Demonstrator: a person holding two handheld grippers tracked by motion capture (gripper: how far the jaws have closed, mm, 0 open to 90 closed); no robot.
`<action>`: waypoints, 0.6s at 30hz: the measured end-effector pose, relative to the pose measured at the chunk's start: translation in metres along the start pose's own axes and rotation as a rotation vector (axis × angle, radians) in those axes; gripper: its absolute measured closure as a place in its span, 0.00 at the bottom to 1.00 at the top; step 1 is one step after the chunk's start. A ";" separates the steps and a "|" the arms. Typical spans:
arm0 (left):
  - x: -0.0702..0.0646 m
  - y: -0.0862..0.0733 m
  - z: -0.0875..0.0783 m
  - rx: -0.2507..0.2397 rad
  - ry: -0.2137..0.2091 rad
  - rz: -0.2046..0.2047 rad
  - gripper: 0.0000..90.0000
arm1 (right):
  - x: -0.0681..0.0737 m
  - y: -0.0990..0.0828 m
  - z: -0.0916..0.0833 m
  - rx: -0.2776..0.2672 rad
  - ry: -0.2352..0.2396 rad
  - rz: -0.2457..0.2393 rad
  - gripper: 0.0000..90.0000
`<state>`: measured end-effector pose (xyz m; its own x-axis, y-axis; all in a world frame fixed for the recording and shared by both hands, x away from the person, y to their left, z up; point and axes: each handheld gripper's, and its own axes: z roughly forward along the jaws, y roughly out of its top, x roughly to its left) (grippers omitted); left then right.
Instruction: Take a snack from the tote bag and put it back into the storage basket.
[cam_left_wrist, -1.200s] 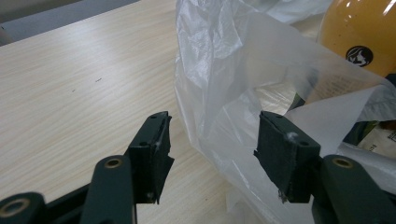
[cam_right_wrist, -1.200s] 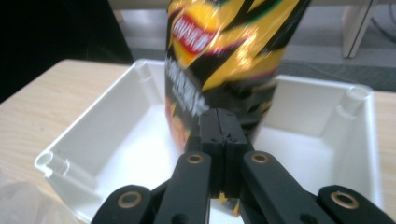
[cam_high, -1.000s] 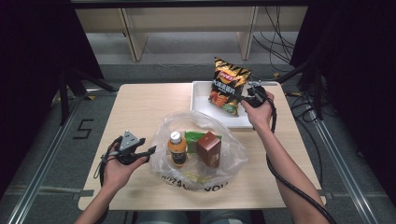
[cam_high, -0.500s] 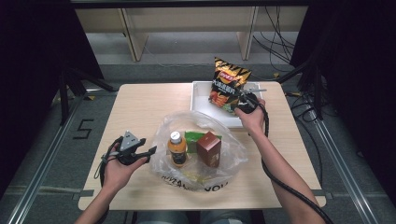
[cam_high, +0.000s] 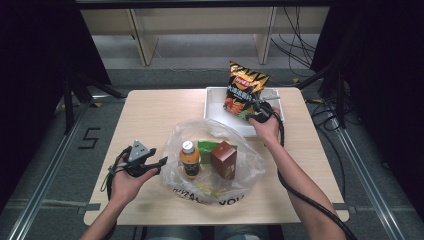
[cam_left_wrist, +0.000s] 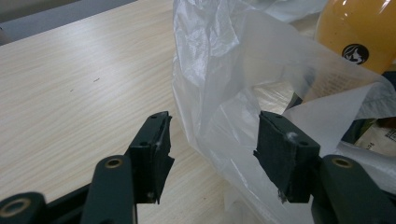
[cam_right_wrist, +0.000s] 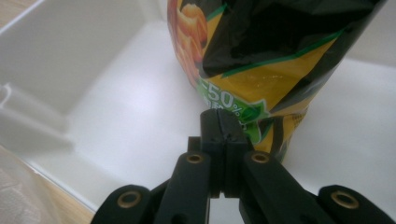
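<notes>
- Chips came first: the right gripper (cam_high: 258, 111) had its jaws pinched tight on the bottom edge of the chip bag (cam_high: 243, 95), so the bag stood up instead of flopping over.
- The chip bag hung over the white tray (cam_high: 216, 102) at the far right part of the table (cam_high: 150, 115). Its low end was down inside the tray, but I could not tell if it touched the floor of the tray.
- I think the bag was being put down into the tray.
- The left gripper (cam_high: 156, 164) waited near the left edge of the table with its jaws partly open and holding nothing.
- In the left gripper view, the thin side of the plastic bag (cam_left_wrist: 219, 93) lay between the jaws, touching one pad perhaps, but it was not squeezed. I think it was ready to hold that bag open.
- The plastic bag sat at the near middle of the table. Inside it stood an orange bottle (cam_high: 189, 159) and a brown box (cam_high: 223, 159), with a green packet (cam_high: 207, 148) behind them.
- The plastic bag's far rim lay just beside the tray's near wall, so it could get bumped.
</notes>
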<state>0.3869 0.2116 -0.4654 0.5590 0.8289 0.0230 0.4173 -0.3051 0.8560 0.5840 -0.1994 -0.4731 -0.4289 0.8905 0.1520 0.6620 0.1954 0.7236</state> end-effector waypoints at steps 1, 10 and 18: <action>0.000 0.000 0.000 0.000 0.000 0.000 0.49 | -0.002 0.000 0.002 -0.003 0.003 -0.017 1.00; 0.001 0.000 0.000 -0.001 0.000 0.010 0.49 | -0.003 -0.001 0.009 0.026 -0.026 0.018 1.00; 0.001 0.000 0.000 -0.001 0.002 0.005 0.49 | -0.010 0.004 0.007 0.040 -0.044 -0.012 1.00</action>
<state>0.3870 0.2122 -0.4656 0.5594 0.8284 0.0279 0.4141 -0.3084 0.8564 0.5951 -0.2050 -0.4767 -0.4101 0.9050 0.1135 0.6813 0.2212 0.6978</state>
